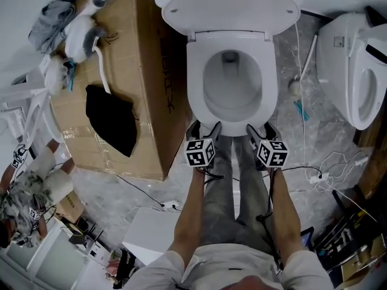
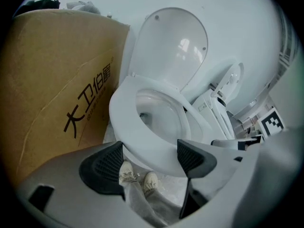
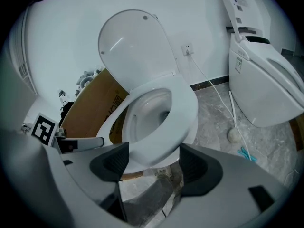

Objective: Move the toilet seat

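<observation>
One toilet seat [image 1: 195,83] lies flat on the bowl [image 1: 232,89], lid [image 1: 230,8] raised behind. My left gripper [image 1: 204,130] and right gripper [image 1: 261,132] hover at its front rim, fingers [image 2: 102,167] spread wide, holding nothing. Approach step; next, I judge: grip the rim, lift.

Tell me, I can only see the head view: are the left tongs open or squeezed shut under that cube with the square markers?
Observer: The left gripper view shows the left tongs open, jaws apart, with the front rim of the toilet seat showing between them.
Operator: And the right ones?
Observer: The right tongs are open too, and the same front rim shows between their jaws.
Operator: Is anything on the wall behind the toilet?
Observer: Yes, a wall socket, with a white cable running down toward the floor.
</observation>
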A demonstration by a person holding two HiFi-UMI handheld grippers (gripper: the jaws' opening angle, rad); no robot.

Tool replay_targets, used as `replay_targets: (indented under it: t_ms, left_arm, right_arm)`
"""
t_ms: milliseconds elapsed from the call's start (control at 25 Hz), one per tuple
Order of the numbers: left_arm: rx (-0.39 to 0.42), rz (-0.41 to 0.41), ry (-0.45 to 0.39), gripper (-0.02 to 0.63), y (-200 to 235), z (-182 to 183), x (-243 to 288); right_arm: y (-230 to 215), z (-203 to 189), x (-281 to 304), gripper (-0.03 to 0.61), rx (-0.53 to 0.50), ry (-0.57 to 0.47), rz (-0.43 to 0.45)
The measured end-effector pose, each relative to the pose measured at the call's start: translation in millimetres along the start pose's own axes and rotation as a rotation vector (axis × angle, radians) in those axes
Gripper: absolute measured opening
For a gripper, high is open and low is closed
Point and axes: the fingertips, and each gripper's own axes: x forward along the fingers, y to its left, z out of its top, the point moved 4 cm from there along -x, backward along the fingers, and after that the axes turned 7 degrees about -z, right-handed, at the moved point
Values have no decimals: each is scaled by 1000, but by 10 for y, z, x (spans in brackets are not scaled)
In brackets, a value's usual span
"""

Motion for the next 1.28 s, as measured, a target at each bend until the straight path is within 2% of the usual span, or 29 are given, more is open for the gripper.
replay_targets:
  t_ms: [680,1280]
  left_arm:
    - [-35,-33,-79,341,-243,407,-397]
    - [-66,-52,-182,341,-403,737,-641]
  right_arm:
    - [198,400,-466,351,51,-77,38]
    - [321,739,-742,351,92,-135,68]
